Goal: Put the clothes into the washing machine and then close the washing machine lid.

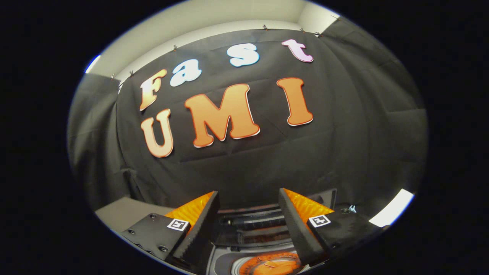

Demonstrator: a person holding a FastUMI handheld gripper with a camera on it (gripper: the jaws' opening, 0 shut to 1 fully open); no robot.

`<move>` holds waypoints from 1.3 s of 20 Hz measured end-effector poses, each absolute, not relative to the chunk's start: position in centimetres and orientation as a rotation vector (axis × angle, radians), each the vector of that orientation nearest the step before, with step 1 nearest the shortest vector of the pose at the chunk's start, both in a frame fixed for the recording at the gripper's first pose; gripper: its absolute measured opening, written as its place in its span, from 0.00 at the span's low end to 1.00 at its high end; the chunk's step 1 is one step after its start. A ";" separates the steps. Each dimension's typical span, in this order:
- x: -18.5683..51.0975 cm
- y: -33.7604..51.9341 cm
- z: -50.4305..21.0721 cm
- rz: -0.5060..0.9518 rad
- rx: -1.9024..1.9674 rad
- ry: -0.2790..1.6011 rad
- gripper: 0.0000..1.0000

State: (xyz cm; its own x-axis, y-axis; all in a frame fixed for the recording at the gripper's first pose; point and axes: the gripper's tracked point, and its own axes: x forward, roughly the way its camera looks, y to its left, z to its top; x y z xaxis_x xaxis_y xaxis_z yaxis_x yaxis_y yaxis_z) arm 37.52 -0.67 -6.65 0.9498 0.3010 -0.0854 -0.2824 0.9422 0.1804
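My gripper (248, 191) is open, its two fingers spread wide with nothing between them. It is tilted up towards the black booth wall. Low between the fingers lies the top of the washing machine (225, 263), with a grey rim around a round opening (272, 266) that glows orange. I cannot tell whether that orange is cloth. Just behind the opening rises a dark panel with a horizontal bar (252, 221), between the fingers and under their tips. It looks like the machine's raised lid.
A pale table surface (122, 212) shows to the left of the left finger. A bright white strip (391, 212) lies beyond the right finger. The black cloth wall (344, 145) closes off the space ahead.
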 end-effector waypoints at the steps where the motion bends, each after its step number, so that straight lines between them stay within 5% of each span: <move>1: 38.9 -0.8 -6.3 0.287 0.164 0.120 0.98; 9: 47.1 1.6 -9.4 0.269 0.076 0.224 0.99; 26: 51.2 1.9 -17.6 0.227 -0.074 0.397 0.99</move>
